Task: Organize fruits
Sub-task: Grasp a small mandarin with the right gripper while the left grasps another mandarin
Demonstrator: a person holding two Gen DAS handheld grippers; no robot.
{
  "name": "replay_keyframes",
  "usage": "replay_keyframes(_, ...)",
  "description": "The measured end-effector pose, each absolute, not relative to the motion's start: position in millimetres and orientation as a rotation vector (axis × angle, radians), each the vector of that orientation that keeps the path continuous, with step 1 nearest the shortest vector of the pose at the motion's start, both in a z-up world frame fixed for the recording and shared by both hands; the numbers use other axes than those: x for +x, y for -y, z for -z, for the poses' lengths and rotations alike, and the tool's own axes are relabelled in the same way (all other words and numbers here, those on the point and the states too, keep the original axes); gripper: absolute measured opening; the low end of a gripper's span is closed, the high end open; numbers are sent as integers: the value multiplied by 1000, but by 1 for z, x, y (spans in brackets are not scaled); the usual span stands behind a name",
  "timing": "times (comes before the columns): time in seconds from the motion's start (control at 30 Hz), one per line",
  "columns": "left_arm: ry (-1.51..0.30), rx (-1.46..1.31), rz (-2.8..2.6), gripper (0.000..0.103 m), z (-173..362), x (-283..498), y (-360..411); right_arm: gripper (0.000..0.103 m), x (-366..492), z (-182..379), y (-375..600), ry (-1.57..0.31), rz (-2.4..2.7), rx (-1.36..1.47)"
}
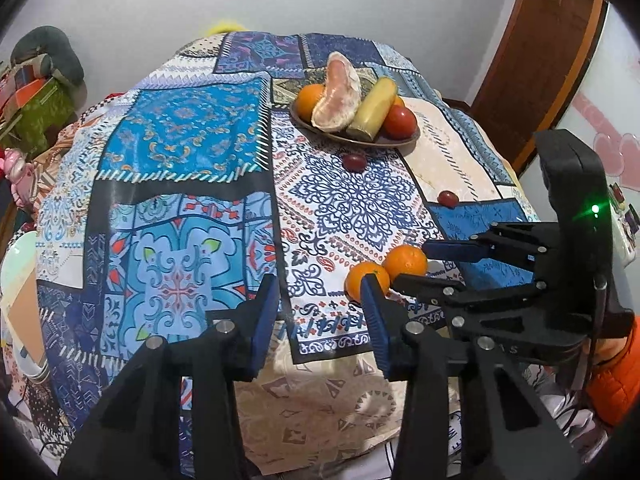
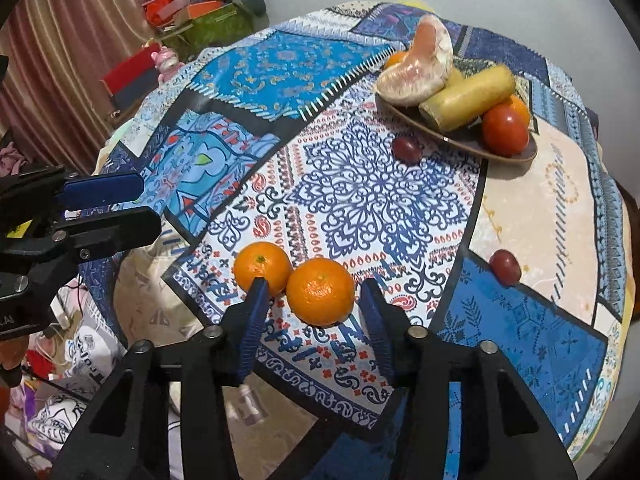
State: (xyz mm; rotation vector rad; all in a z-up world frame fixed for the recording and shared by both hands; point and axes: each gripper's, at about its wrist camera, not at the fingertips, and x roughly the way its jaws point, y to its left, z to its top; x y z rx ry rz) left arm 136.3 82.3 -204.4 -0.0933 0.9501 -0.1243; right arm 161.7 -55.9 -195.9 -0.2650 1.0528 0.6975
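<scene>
Two oranges lie side by side near the table's front edge: one (image 2: 320, 291) and its neighbour (image 2: 262, 266); both show in the left wrist view (image 1: 406, 261) (image 1: 366, 280). My right gripper (image 2: 314, 298) is open, its fingers on either side of the nearer orange, not touching. My left gripper (image 1: 320, 300) is open and empty above the cloth, left of the oranges. A brown plate (image 2: 516, 155) (image 1: 394, 142) at the back holds a pomelo piece (image 2: 420, 66), a yellow fruit (image 2: 468, 96), a tomato (image 2: 505, 130) and oranges. Two dark red grapes (image 2: 407, 149) (image 2: 505, 266) lie loose on the cloth.
A round table under a blue patterned cloth (image 1: 192, 140). Clutter and bags (image 2: 200, 12) stand by the wall at the left, a wooden door (image 1: 532, 52) at the right. The table edge falls away just below both grippers.
</scene>
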Motion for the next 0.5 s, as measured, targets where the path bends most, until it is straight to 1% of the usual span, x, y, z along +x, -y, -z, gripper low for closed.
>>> replay_keyframes(0.2, -973, -75, 146, 43, 217, 145, -72, 35, 166, 203, 59, -1075, -711, -238)
replay_keyframes(0.27, -987, -76, 148, 50, 221, 149, -71, 35, 166, 202, 60, -1072, -720, -233)
replay_keyframes(0.3, -991, -81, 152, 51, 222, 150, -70, 34, 165, 200, 61, -1072, -728, -222)
replay_keyframes(0.5, -1011, -37, 194, 51, 231, 157, -52, 34, 167, 188, 72, -1027, -706, -202)
